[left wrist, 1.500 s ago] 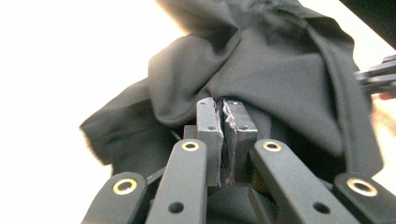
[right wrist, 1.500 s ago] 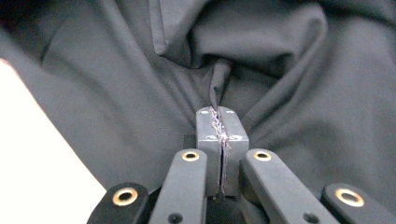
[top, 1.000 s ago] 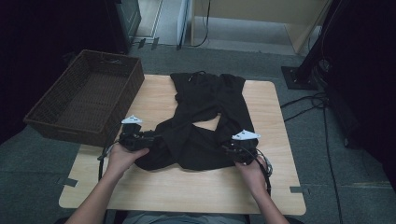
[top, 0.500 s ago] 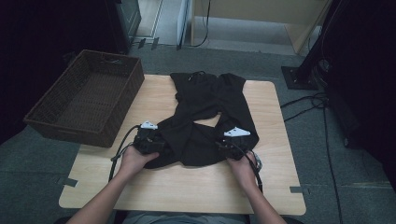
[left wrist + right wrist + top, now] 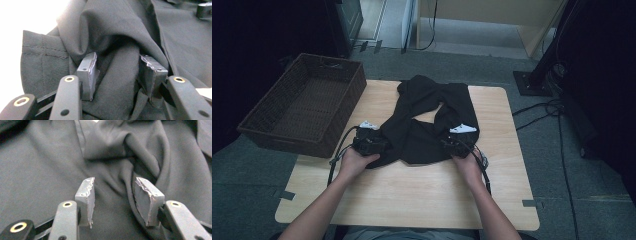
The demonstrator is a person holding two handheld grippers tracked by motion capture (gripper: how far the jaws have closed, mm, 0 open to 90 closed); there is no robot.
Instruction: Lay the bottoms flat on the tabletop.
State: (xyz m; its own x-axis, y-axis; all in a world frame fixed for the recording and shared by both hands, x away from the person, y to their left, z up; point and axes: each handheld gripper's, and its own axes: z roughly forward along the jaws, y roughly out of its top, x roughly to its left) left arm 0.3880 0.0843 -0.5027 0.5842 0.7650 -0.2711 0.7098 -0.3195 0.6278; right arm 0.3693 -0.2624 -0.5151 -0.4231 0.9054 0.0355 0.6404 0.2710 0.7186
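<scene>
High view: black trousers [image 5: 427, 125] on table [image 5: 412, 195], folded at middle. Left gripper [image 5: 117, 72] half-open, bunched fold between pads, jaws just opening. Right gripper [image 5: 113, 195] half-open over cloth. Soft, light, limp; best pinch thick folds.

My right gripper [image 5: 113, 202] hangs over the black garment [image 5: 45, 170], its two grey pads [image 5: 86, 200] standing apart with a raised fold of the cloth running between them. The fold climbs from beside the right pad toward a bunched ridge at the far right. A flat seamed edge lies at the far centre. Smooth fabric spreads to the left.
</scene>
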